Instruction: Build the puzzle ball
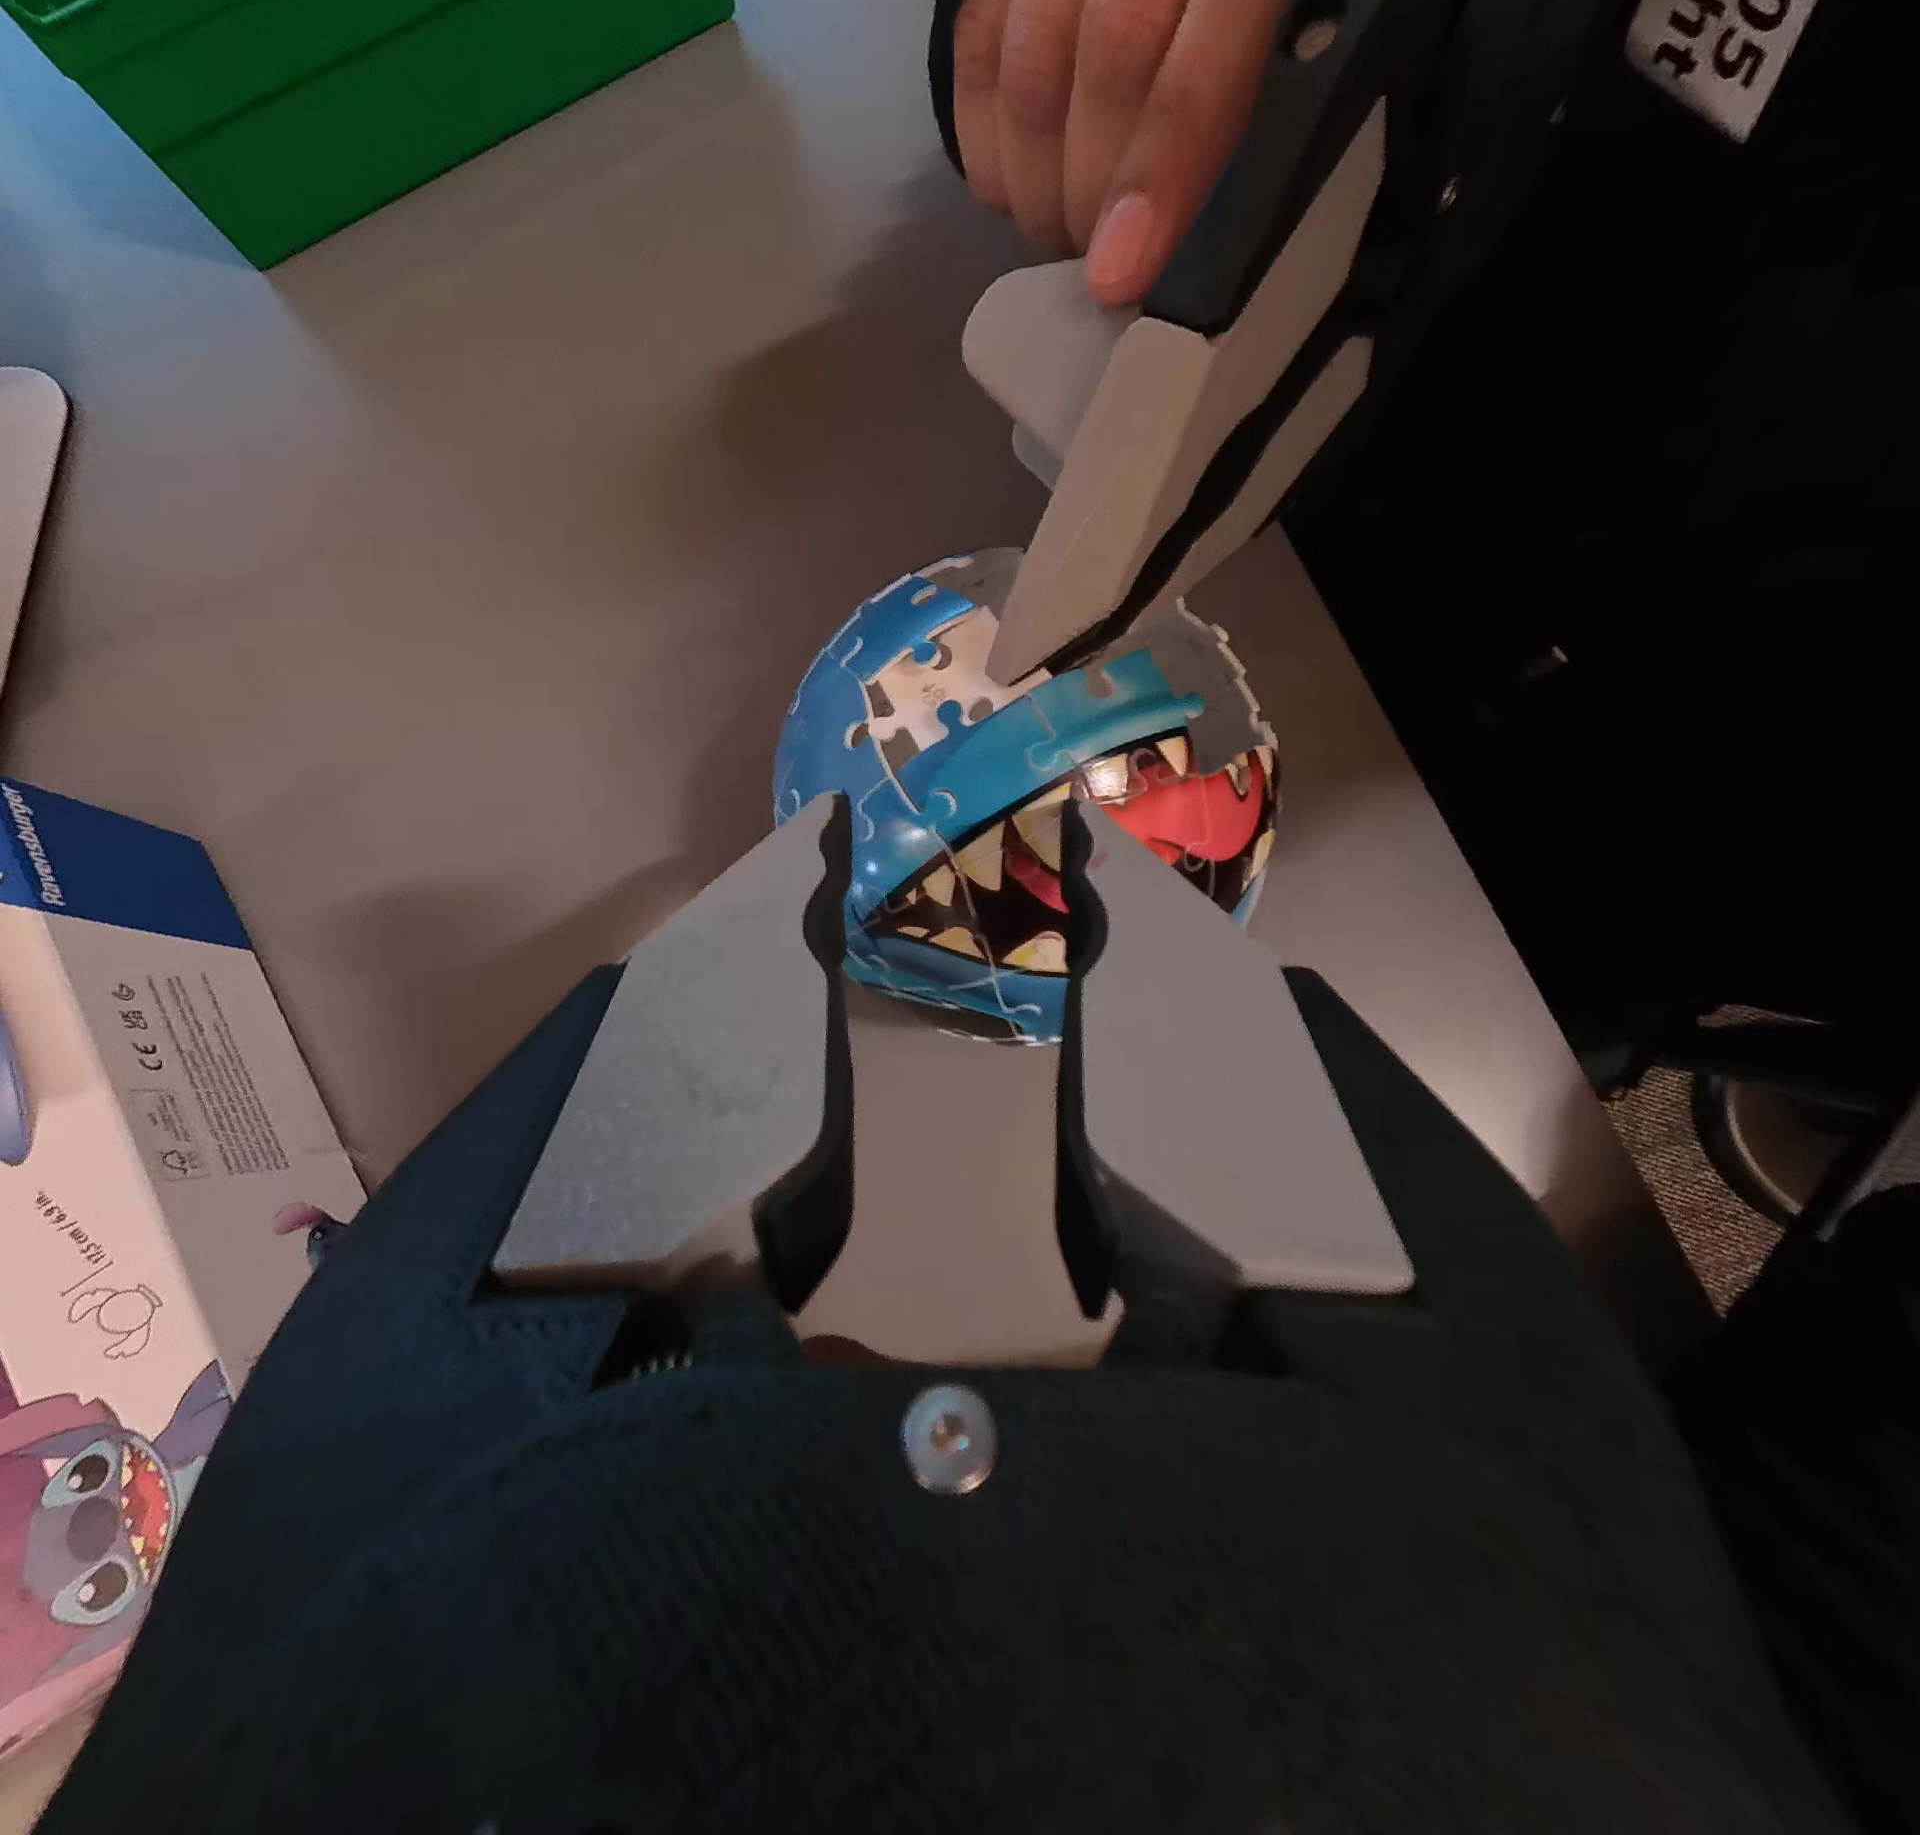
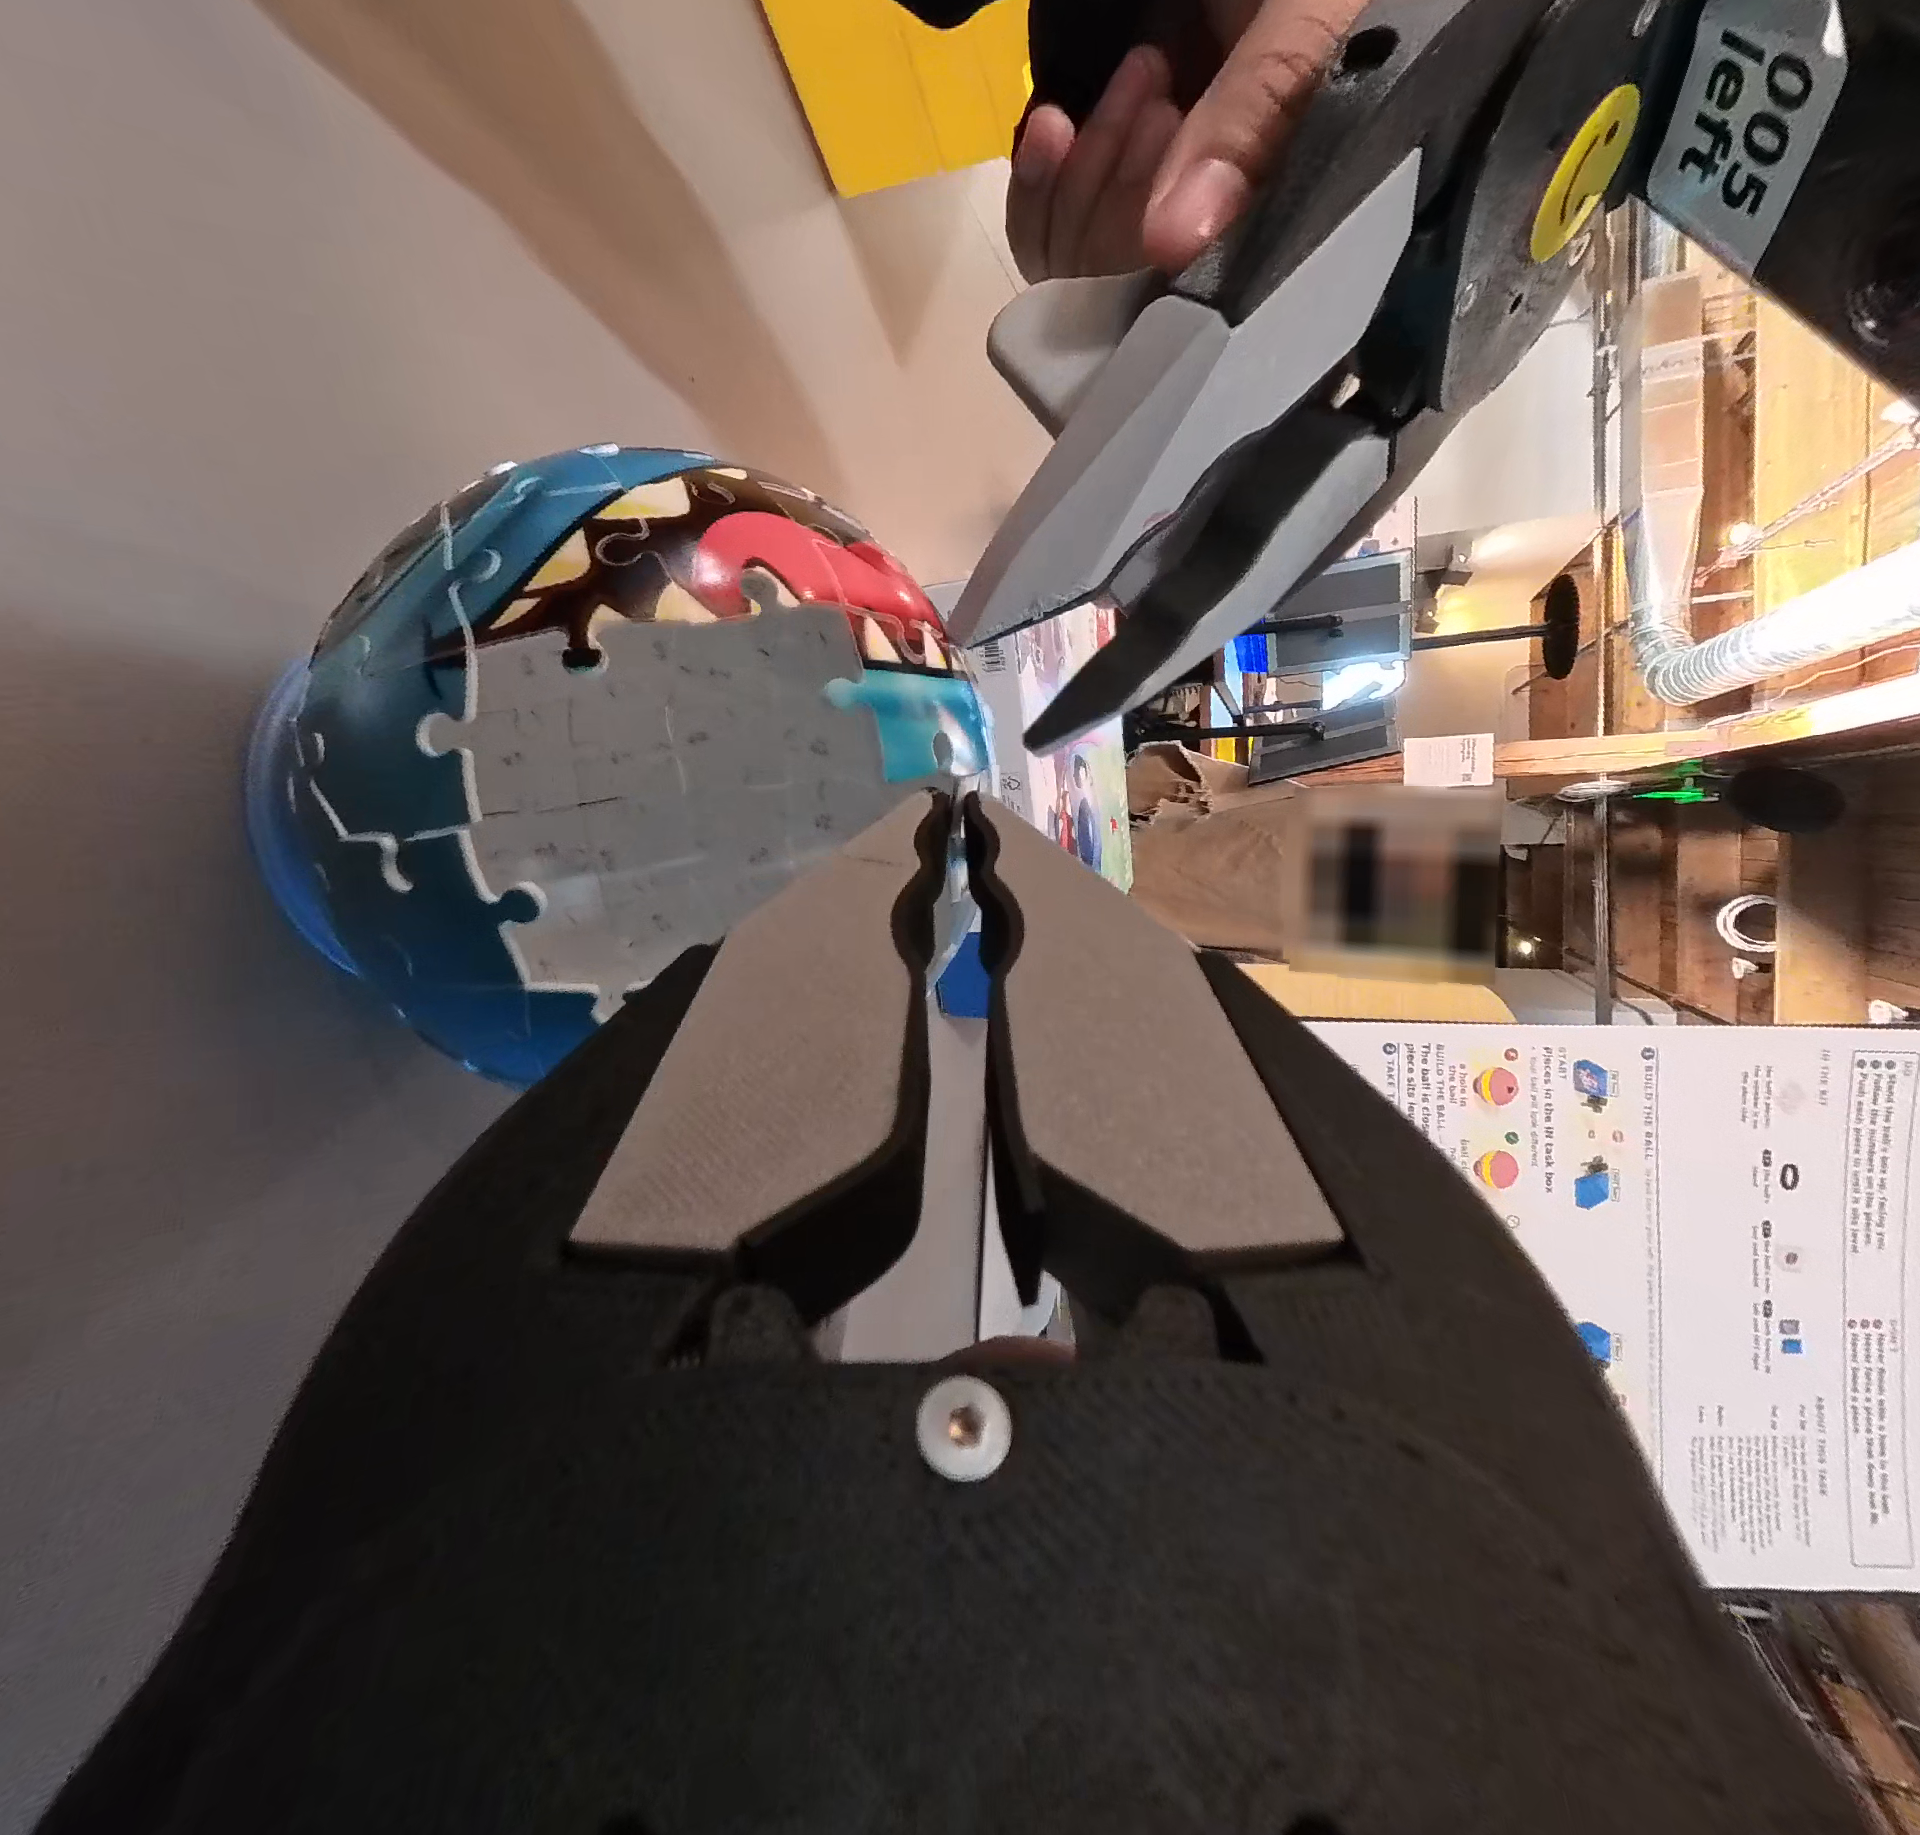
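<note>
The puzzle ball (image 1: 1023, 819) sits near the surface's (image 1: 540, 559) right edge. The right gripper (image 2: 954, 811) pinches a rim piece; the left gripper's (image 1: 951, 819) jaws are spread. Twisting could pop joints.

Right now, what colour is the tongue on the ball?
Red, on the ball; clearest in the left wrist view.

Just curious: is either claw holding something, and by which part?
The right gripper pinches the puzzle ball at its open rim; the left gripper holds nothing.
</note>
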Demonstrator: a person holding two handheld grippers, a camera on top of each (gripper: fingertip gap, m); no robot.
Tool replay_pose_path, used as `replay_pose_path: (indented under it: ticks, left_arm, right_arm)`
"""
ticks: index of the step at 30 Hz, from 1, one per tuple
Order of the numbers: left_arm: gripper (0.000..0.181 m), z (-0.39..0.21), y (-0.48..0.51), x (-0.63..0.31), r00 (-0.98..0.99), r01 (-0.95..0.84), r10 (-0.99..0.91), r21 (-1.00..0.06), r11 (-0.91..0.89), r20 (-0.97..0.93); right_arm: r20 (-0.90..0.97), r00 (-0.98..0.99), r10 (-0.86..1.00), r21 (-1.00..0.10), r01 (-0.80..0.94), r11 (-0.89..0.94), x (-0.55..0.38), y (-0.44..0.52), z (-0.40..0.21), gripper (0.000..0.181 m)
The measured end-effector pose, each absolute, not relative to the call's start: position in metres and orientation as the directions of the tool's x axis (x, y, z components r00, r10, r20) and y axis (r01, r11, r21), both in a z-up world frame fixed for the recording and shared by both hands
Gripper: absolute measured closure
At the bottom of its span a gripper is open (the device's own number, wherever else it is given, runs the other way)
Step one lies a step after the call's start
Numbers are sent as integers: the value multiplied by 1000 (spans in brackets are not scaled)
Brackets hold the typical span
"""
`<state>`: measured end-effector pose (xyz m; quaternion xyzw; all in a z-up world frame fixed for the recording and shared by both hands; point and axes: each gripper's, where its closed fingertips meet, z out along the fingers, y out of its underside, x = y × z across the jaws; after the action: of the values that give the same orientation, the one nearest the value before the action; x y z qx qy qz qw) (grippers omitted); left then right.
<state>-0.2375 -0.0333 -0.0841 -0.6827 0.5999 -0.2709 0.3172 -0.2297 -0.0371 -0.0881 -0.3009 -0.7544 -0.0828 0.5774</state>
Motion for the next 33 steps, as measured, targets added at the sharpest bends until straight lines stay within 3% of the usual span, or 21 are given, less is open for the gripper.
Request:
replay_pose_path:
  ticks: [33]
  left_arm:
    - [142, -84, -36, -243, 79, -642, -996, -763, -73, 29]
  right_arm:
    - [944, -141, 298, -185, 520, 834, -225, -32, -90, 181]
